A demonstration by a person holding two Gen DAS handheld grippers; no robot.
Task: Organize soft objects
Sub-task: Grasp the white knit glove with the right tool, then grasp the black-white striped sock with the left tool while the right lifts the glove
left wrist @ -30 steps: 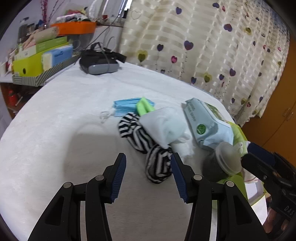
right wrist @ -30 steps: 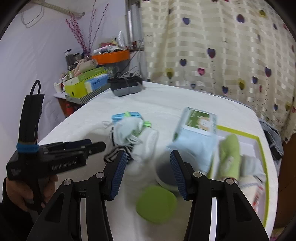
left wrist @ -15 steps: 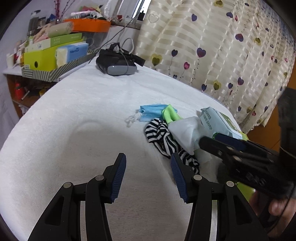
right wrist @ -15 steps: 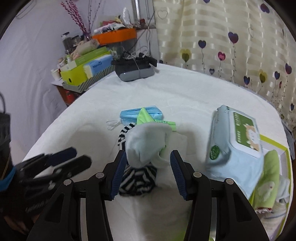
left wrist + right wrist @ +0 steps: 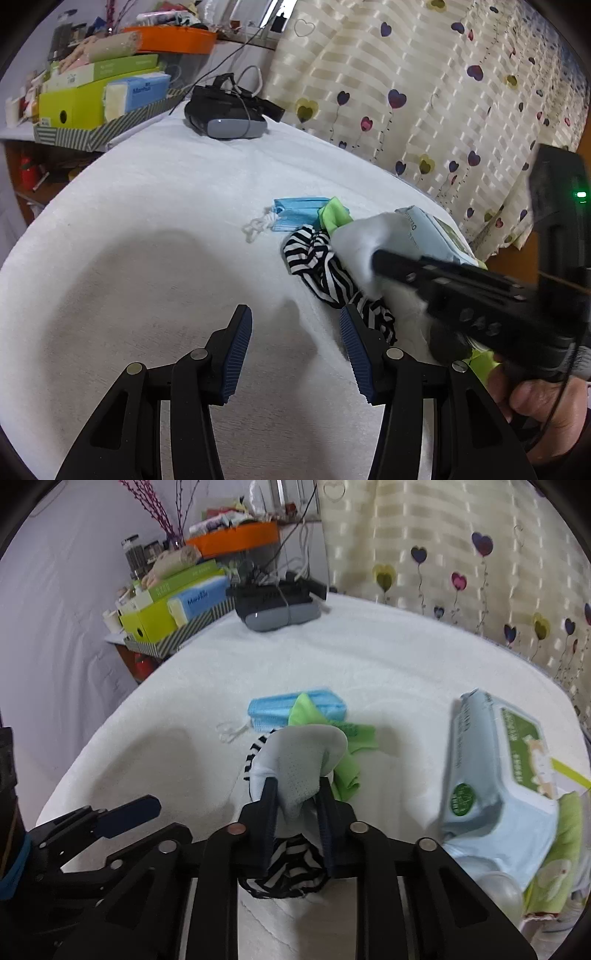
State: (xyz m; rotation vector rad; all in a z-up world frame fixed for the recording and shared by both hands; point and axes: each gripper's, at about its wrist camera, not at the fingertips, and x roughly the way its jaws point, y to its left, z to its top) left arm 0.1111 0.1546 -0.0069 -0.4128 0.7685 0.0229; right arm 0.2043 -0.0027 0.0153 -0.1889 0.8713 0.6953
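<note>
The right gripper (image 5: 295,797) is closing on the pale sock (image 5: 299,764), with the striped cloth (image 5: 284,878) beneath and the wipes pack (image 5: 491,775) to its right. The left gripper (image 5: 295,343) hovers released over bare bedding (image 5: 147,277), the striped cloth just beyond its right finger.

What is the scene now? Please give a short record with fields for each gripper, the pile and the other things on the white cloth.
right gripper: jaws closing, pads on the pale sock
left gripper: open, nothing between the jaws
pile: striped cloth under the sock, green cloth beside it
blue mask: flat, behind the pile
wipes pack: to the right of the pile
headset: far side of the white cloth
</note>
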